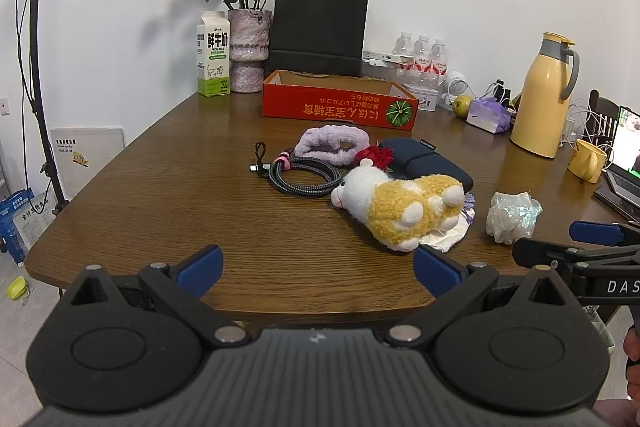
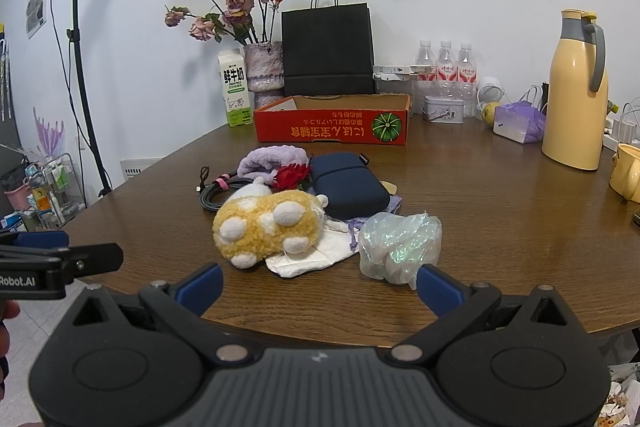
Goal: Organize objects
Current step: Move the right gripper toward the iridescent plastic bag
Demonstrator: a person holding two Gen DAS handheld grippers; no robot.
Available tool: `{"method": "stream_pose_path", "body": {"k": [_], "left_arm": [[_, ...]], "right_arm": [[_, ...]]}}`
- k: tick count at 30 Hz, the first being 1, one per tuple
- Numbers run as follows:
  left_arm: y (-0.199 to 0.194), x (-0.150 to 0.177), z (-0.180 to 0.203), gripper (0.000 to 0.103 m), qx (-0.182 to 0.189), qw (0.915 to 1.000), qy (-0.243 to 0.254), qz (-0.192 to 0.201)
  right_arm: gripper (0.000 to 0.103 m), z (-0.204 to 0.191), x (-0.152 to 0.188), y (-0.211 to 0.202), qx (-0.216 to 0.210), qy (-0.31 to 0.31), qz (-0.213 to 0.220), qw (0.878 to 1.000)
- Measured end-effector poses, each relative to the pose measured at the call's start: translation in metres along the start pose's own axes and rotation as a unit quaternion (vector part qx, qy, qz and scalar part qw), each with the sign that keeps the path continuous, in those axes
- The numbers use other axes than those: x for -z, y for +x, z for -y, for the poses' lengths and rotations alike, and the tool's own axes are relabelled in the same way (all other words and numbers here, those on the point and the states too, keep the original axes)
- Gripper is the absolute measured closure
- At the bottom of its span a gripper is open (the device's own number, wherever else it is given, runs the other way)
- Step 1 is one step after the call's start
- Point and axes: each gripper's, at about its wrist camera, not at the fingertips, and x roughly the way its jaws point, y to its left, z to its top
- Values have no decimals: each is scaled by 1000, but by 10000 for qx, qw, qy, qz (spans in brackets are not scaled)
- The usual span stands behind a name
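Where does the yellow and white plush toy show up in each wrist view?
Left wrist: plush toy lies right of centre, beyond the open left gripper.
Right wrist: plush toy lies left of centre.
Shared landmark: the red cardboard box behind it.

Bright, even indoor light; soft glare on table point(image 2: 500, 211) toward 3 o'clock. Sharp focus centrally. Strong fisheye bending, dark vignette corners.

Sitting on the table: one plush toy point(image 2: 268, 227), one coiled cable point(image 1: 304, 177), one purple headband point(image 1: 326, 145), one red flower point(image 2: 291, 177), one navy pouch point(image 2: 348, 187) and one iridescent wrapper point(image 2: 400, 247) near; one red box point(image 2: 332, 125), one black bag point(image 2: 328, 51), one milk carton point(image 2: 235, 89) and three water bottles point(image 2: 446, 63) far.
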Motion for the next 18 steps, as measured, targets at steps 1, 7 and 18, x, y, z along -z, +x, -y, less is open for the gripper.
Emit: {"method": "stream_pose_path", "body": {"k": [1,7,18], "left_arm": [[0,0,0,0,2,10000,0,0],[0,0,0,0,4,10000,3,1],[0,0,0,0,10,10000,6,2]], "right_arm": [[0,0,0,0,1,0,-1,10000],[0,0,0,0,1,-3,-1,10000],[0,0,1,0,5,-3,-6,10000]]}}
